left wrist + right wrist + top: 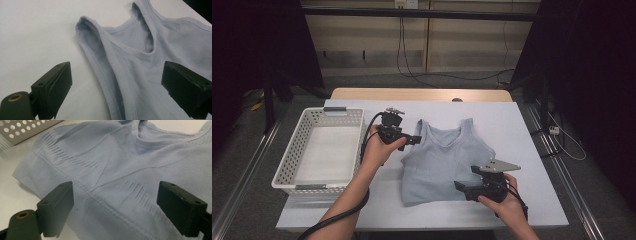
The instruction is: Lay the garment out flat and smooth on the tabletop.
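High view: pale blue tank top (442, 160) lies flat on the white table cover (522, 150), neckline toward the far edge, hem toward the person.
Left gripper (412, 140): held at the top's left shoulder strap; jaws wide apart, nothing between the pads.
Left gripper view: strap and neckline (140, 42) lie ahead, between the spread jaws.
Right gripper (462, 186): over the hem's right corner; jaws apart, cloth below them, not pinched.
Right gripper view: ribbed hem band (105, 202) runs between the jaws.
Basket (292, 165): white, perforated, left of the top.

One tank top (443, 160), one basket (294, 159), two tools
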Demonstrator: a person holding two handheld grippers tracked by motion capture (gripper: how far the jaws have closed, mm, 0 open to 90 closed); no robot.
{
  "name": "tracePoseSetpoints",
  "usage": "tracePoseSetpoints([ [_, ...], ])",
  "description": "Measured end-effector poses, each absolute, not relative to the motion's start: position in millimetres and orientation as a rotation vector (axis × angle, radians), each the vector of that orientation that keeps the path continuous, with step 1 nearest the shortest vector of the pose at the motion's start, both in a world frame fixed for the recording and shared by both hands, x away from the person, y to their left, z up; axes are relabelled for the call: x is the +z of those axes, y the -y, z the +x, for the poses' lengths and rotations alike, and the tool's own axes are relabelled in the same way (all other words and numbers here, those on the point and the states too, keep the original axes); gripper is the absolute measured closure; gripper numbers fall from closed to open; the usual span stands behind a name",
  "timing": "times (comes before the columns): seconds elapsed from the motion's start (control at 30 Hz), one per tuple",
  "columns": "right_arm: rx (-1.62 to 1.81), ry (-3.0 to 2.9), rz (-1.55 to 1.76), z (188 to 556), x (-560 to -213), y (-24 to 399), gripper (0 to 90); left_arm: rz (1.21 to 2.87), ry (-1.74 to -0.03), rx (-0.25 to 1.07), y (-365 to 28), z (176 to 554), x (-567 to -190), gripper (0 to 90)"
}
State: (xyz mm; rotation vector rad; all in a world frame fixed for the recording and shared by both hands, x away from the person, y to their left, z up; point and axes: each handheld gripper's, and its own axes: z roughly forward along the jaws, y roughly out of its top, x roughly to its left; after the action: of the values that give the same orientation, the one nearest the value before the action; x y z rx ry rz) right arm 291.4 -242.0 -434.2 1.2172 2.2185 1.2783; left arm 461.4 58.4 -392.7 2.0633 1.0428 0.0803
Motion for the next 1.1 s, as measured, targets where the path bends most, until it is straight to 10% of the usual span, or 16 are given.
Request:
tracePoseSetpoints([
  [1.1, 1.296, -2.245, 1.131, 290.3, -434.2, 218.8, 10.0, 2.062, -1.027, 0.074, -59.2, 470.9, -386.5, 9.1],
])
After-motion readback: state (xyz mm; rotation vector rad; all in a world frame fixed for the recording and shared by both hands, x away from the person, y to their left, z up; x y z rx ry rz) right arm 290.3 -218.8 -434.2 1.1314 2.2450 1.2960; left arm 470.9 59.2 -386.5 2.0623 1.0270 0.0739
